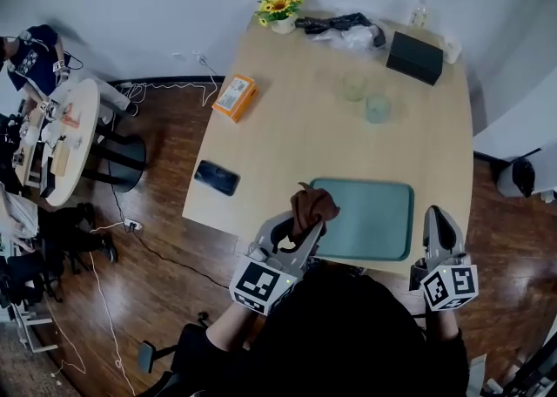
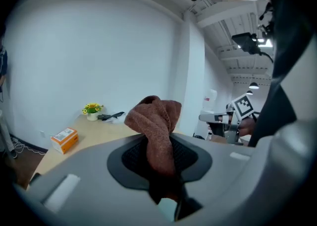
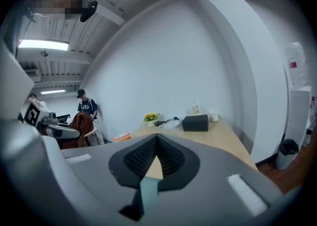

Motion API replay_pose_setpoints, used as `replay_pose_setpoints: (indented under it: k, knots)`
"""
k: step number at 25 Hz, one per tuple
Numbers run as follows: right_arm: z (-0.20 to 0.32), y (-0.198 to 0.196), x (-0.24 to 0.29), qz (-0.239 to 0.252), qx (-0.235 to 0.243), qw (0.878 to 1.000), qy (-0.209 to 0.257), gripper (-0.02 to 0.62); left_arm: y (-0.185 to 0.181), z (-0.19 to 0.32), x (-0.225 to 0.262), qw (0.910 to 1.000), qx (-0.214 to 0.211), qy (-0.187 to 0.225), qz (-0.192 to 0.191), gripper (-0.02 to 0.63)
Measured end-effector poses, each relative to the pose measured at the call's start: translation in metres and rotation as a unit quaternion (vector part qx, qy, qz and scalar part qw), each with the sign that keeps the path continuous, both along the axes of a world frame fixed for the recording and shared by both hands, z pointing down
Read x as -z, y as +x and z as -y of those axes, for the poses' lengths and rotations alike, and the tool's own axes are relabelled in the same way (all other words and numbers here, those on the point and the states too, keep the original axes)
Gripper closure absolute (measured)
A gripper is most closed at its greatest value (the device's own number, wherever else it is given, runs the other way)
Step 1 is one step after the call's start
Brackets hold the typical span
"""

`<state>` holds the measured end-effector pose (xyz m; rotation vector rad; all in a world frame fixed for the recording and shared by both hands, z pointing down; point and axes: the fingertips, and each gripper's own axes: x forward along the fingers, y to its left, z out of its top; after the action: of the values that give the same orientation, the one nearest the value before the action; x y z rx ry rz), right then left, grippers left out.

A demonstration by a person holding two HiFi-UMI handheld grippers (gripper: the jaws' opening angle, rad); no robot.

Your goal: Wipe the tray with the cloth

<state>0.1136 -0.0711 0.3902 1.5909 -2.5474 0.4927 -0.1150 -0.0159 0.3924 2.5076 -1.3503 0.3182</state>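
Note:
A teal tray [image 1: 374, 217] lies flat at the table's near edge. My left gripper [image 1: 300, 223] is shut on a brown cloth [image 1: 312, 205], which bunches up above its tips, held in the air over the tray's left end. In the left gripper view the cloth [image 2: 157, 133] hangs between the two pads and rises past them. My right gripper [image 1: 438, 228] hovers just right of the tray, off the table's corner, shut with nothing between its pads [image 3: 171, 158]. Both grippers are lifted and point roughly level across the table.
On the table [image 1: 287, 125] lie an orange box [image 1: 235, 96], a black phone [image 1: 217, 178], two glass cups [image 1: 366, 97], a black box [image 1: 415, 57], a flower pot [image 1: 279, 10] and a dark bundle [image 1: 344, 28]. A round side table [image 1: 65, 138] and a person stand left.

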Motion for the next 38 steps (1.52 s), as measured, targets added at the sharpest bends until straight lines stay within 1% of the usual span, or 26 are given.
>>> replay_pose_setpoints:
  k: [3,5,6,8,9,10,12,14,16,19,20,21,23,24,25,26,27,29,30,31,32,34,36,38]
  knots:
    - [0.002,-0.007,0.002,-0.004,0.009,1.000,0.006,0.595,-0.008,0.004,-0.005,0.9999,0.011,-0.003,0.008,0.525]
    - [0.004,-0.007,-0.002,-0.002,0.007,1.000,0.000,0.594,-0.017,0.008,-0.019,0.9995,0.021,-0.016,0.021,0.525]
    - [0.005,-0.006,-0.003,0.000,0.004,1.000,-0.003,0.595,-0.025,0.010,-0.033,0.9986,0.030,-0.030,0.030,0.525]
    - [0.006,-0.004,-0.006,0.003,-0.001,1.000,-0.007,0.595,-0.050,0.017,-0.078,0.9934,0.061,-0.084,0.048,0.525]
    - [0.006,-0.003,-0.007,0.003,-0.002,1.000,-0.009,0.595,-0.065,0.020,-0.105,0.9880,0.083,-0.119,0.055,0.525]
    - [0.006,-0.003,-0.008,0.002,-0.003,1.000,-0.009,0.595,-0.082,0.023,-0.134,0.9807,0.105,-0.154,0.061,0.525]
    - [0.004,-0.003,-0.009,0.001,-0.003,1.000,-0.010,0.594,-0.114,0.023,-0.185,0.9632,0.145,-0.216,0.068,0.525]
    - [0.004,-0.003,-0.008,0.000,-0.003,1.000,-0.009,0.595,-0.135,0.021,-0.223,0.9476,0.166,-0.263,0.072,0.525]
    - [0.003,-0.001,-0.008,-0.001,-0.005,1.000,-0.009,0.595,-0.144,0.019,-0.247,0.9374,0.169,-0.296,0.069,0.522]
    - [0.001,0.001,-0.009,-0.001,-0.009,1.000,-0.011,0.595,-0.148,0.014,-0.270,0.9274,0.170,-0.326,0.068,0.503]
    - [0.001,0.001,-0.009,-0.001,-0.011,1.000,-0.012,0.595,-0.149,0.012,-0.275,0.9252,0.173,-0.331,0.069,0.485]
    - [0.001,0.001,-0.009,-0.001,-0.012,1.000,-0.012,0.595,-0.151,0.011,-0.277,0.9241,0.177,-0.332,0.069,0.434]
    - [0.001,0.001,-0.008,-0.001,-0.013,1.000,-0.013,0.595,-0.154,0.011,-0.270,0.9268,0.190,-0.317,0.068,0.332]
    - [0.001,0.001,-0.008,-0.001,-0.014,1.000,-0.013,0.595,-0.155,0.013,-0.258,0.9311,0.197,-0.300,0.066,0.306]
    - [0.001,0.002,-0.007,-0.001,-0.015,1.000,-0.013,0.594,-0.154,0.016,-0.239,0.9380,0.202,-0.275,0.061,0.298]
    - [0.001,0.001,-0.006,-0.001,-0.014,1.000,-0.012,0.595,-0.149,0.021,-0.214,0.9475,0.200,-0.244,0.053,0.298]
    - [0.002,0.001,-0.006,0.000,-0.014,1.000,-0.012,0.594,-0.139,0.027,-0.184,0.9586,0.188,-0.210,0.040,0.299]
    - [0.003,-0.002,-0.006,0.001,-0.011,1.000,-0.012,0.595,-0.102,0.037,-0.122,0.9801,0.138,-0.142,0.004,0.304]
    - [0.004,-0.004,-0.007,0.002,-0.009,1.000,-0.013,0.594,-0.078,0.039,-0.094,0.9878,0.106,-0.114,-0.012,0.313]
    - [0.005,-0.007,-0.007,0.004,-0.005,1.000,-0.013,0.594,-0.054,0.038,-0.070,0.9931,0.074,-0.089,-0.022,0.332]
    - [0.005,-0.011,-0.005,0.006,0.000,1.000,-0.012,0.594,-0.032,0.036,-0.050,0.9965,0.046,-0.066,-0.024,0.352]
    - [0.005,-0.020,0.001,0.012,0.013,1.000,-0.006,0.594,0.005,0.029,-0.023,0.9996,0.003,-0.027,-0.010,0.396]
    - [0.002,-0.029,0.012,0.019,0.027,0.999,0.007,0.594,0.033,0.020,-0.008,0.9996,-0.023,0.007,0.014,0.436]
    - [-0.002,-0.035,0.024,0.024,0.040,0.999,0.023,0.594,0.049,0.014,-0.003,0.9987,-0.034,0.026,0.026,0.448]
